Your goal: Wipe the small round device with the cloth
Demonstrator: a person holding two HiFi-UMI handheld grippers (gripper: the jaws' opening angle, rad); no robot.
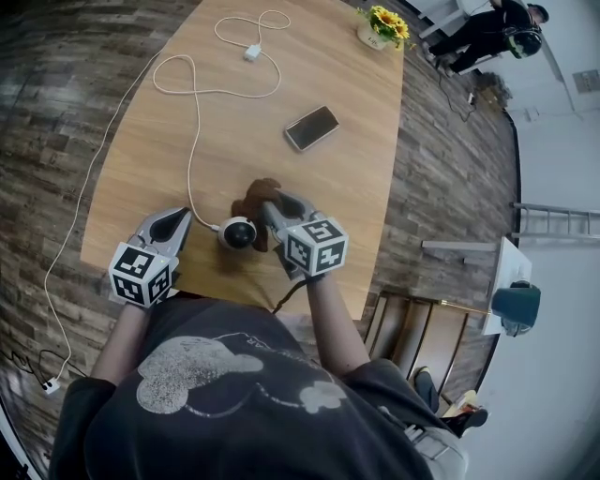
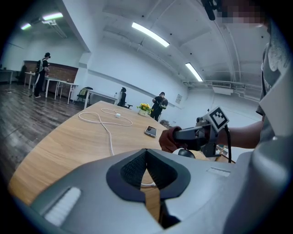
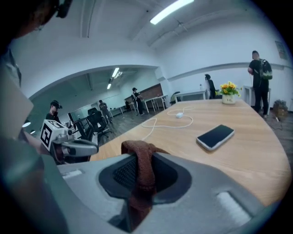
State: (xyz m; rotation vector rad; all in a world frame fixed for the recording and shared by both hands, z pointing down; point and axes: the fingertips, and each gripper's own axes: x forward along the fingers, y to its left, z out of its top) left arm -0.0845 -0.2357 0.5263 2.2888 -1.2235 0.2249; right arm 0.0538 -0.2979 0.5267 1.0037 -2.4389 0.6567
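Cloth [image 3: 139, 155] of a rust-brown colour was pinched between the closed jaws of the right gripper [image 1: 271, 206], bunched above the pads and hanging down between them. In the head view it lay against the far and right side of the small round device [image 1: 238, 232]. The device was a white ball-like body with a dark, glossy domed face. It sat on the wooden table [image 1: 347, 187] near the person's edge, between the two grippers. A white cable [image 1: 195, 141] ran from it up the table in loose loops. The left gripper [image 1: 180, 217] rested just left of the device, its jaws drawn together at the tips with nothing clamped; bare wood and a bit of the cable showed through the slot behind them. Farther up lay a phone [image 1: 311, 127], dark screen up, well apart from the device, and a pot of yellow flowers [image 1: 380, 26] stood at the far end.
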